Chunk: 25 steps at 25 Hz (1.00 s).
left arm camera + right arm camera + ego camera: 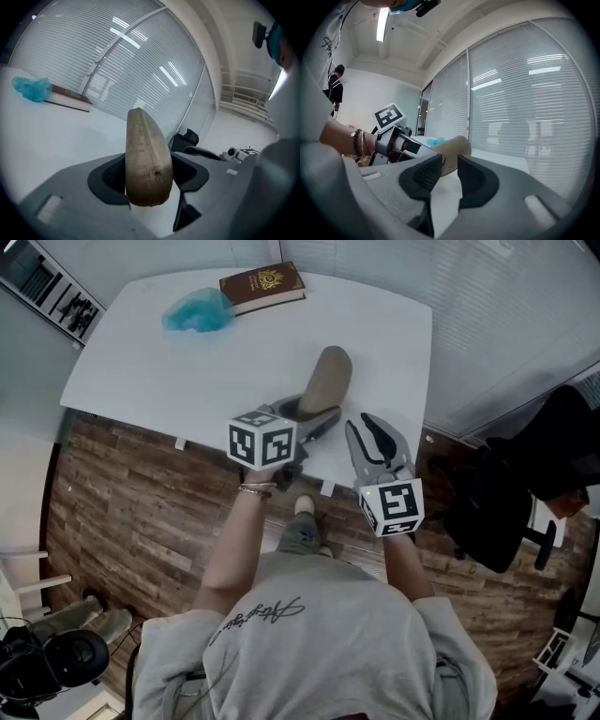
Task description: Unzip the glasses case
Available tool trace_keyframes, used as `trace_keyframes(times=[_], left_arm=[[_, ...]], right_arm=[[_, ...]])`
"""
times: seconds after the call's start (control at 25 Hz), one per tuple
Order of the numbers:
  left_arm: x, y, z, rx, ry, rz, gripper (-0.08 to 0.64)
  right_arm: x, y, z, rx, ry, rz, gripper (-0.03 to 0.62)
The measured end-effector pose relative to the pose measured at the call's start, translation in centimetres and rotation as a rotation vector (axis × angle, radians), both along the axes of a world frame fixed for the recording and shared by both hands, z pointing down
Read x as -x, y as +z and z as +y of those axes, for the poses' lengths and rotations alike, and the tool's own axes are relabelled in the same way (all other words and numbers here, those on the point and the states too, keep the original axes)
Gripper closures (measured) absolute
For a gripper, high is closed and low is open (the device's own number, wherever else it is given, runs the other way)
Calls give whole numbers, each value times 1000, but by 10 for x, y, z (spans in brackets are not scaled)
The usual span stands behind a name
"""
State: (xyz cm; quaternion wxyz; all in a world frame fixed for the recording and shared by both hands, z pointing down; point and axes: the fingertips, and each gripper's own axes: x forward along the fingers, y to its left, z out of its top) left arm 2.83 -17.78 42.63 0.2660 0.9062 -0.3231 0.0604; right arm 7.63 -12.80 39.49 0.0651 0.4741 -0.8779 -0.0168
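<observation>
The glasses case (328, 381), tan and rounded, sits just above the middle of the head view, over the near part of the white table (187, 371), its free end slanting toward the upper right of the frame. Its lower end is clamped in the left gripper (314, 418). In the left gripper view the case (145, 159) rises upright through the centre of the frame, and the left gripper (149, 172) has its dark pads pressed against the case's two sides. Whether the zip is open or closed cannot be made out. The right gripper (366, 425) hangs just right of the case in the head view, close but not touching it. In the right gripper view this gripper (450, 161) has its jaws a narrow gap apart with nothing between them, and the case (452, 151) shows beyond their tips, near the centre. A bracelet (255, 488) circles the wrist behind the left gripper's marker cube (262, 440). At the table's far edge, top centre of the head view, lies a dark red book (262, 285), with a crumpled blue cloth (197, 313) touching its left side. Both appear again at the upper left of the left gripper view, the cloth (32, 88) beside the book (68, 96). Wood flooring (122, 512) fills the left, and a black chair (516, 493) stands at the right edge.
</observation>
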Motion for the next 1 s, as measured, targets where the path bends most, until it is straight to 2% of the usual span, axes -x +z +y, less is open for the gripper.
trace_keyframes(times=[0.16,0.32,0.52,0.68,0.84,1.0], left_arm=[[9,-16,3,-4,9,132,288],[17,-17,4,-15,6,153,288],[21,-20,9,-14,22,265,288],[22,-27,11,-22,31,328,287],[24,-34,12,-26,44,403,287],[32,-43,6,-26,47,473,287]], right_arm=[[1,-7,-11,-7,-27,-17,470],[3,-16,-25,2,-76,-77,437],[11,-28,-40,59,-180,-201,370],[19,-33,-50,94,-236,-247,335],[27,-36,-57,129,-273,-306,318],[36,-43,-68,181,-320,-408,301]])
